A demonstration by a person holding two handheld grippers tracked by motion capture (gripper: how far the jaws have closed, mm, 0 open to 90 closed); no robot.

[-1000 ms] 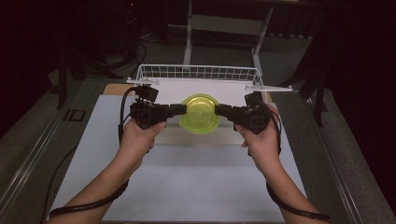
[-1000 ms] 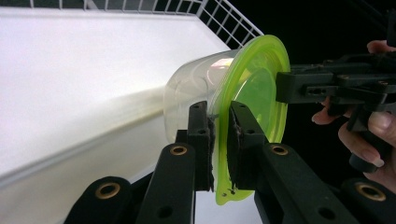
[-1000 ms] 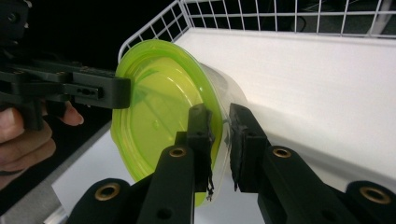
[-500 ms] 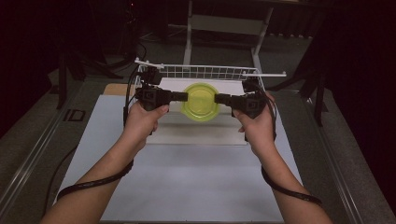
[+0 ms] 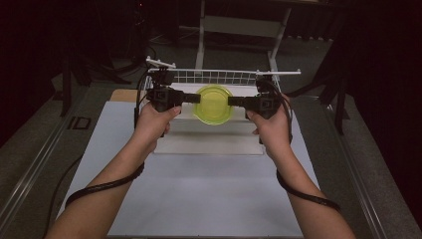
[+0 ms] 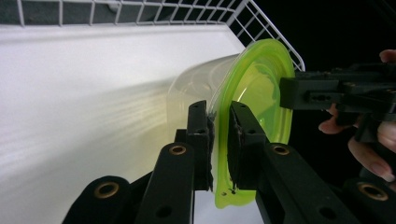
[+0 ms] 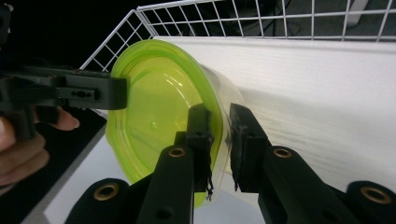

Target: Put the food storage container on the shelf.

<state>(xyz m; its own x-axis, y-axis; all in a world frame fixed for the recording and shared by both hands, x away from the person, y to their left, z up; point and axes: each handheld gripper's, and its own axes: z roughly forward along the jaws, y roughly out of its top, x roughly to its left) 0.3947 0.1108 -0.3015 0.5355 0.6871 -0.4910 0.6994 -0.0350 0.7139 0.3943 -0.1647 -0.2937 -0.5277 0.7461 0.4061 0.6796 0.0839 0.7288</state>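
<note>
Left gripper (image 6: 219, 140) clamped on green lid (image 6: 254, 116); clear tub (image 6: 196, 88), seemingly over white tray (image 6: 93, 70)

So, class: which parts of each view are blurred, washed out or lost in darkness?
High view: dark surroundings, brightly lit table. Left gripper view: white surface streaked by blur beside the green-lidded container. Right gripper view: white surface washed out, lid sharp, dark beyond the wire basket.

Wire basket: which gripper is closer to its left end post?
Left. The left gripper sits just below the wire basket's left end, gripping the green-lidded container; the right gripper grips it nearer the right end.
</note>
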